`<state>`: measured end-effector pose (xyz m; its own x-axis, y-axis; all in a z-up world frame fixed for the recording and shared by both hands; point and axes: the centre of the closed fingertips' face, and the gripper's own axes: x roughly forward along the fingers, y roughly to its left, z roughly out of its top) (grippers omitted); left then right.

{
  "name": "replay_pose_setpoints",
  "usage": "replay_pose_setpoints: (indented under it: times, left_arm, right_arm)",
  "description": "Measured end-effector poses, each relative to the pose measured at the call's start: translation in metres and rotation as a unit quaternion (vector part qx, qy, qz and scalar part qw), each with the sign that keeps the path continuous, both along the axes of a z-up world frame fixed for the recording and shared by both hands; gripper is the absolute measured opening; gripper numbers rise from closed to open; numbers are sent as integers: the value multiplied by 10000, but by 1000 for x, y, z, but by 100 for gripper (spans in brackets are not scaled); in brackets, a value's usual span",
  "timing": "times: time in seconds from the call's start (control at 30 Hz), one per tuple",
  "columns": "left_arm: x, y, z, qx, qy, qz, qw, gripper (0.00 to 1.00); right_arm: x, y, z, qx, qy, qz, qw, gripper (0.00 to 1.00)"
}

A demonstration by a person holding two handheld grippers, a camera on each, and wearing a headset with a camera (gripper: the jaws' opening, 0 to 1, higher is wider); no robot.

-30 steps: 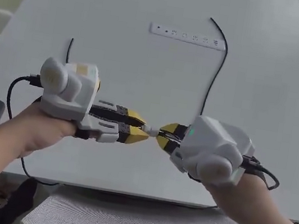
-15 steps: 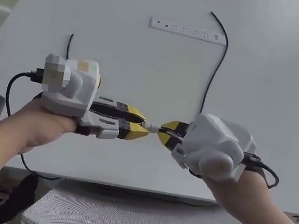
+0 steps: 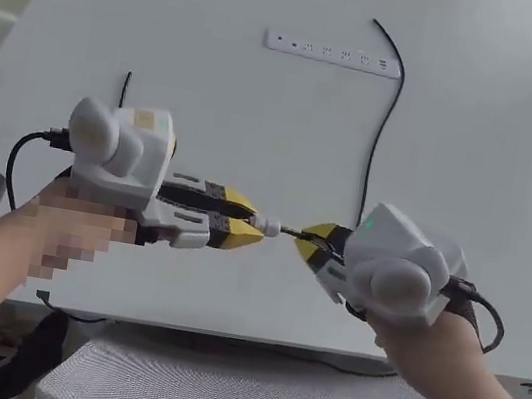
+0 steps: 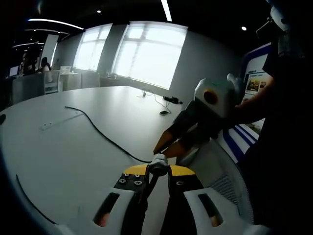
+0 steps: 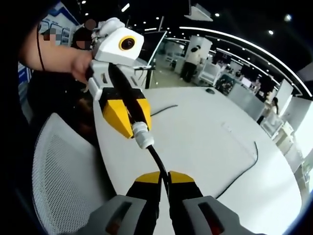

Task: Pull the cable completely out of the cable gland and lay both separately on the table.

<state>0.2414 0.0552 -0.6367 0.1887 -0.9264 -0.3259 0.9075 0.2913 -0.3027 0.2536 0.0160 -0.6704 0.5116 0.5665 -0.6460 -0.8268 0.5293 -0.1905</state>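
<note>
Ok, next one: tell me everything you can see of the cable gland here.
The cable gland is a small, light grey-white piece, plastic by its look, with a stepped round body. It is pinched at the tips of the left tongs, held in the air above the table's near edge. A thin black cable leaves its end and runs across to the right tongs, which are shut on it. Threads or markings are too small to tell.

Bright even head view, glaring window (image 4: 146, 56) (left gripper view), fisheye-warped edges
</note>
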Motion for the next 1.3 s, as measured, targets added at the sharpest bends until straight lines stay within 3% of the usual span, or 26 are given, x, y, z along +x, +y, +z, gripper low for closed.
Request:
replay_pose_setpoints:
  times: [0.33,0.67,0.87,1.07,1.3]
  left_arm:
    - [-1,-1,-7,119,3,32,9999,15]
    - [1,3,-4,75,5,116,9999,15]
    - [0,1,-3,43,7,134,9999,15]
    - [0,-2,-6,106,-47,129,9999,15]
    - [0,0,-9,163,-38,143,9998,15]
  right_arm:
    - [1,0,-12,166,194,-168,9995,0]
    - [4,-10,-17,204,272,-446,9984,0]
    - [6,-20,-24,315,456,-883,9945,0]
    - [5,-20,-32,536,813,-1348,9861,0]
    - [5,-19,-35,447,805,-1391,9860,0]
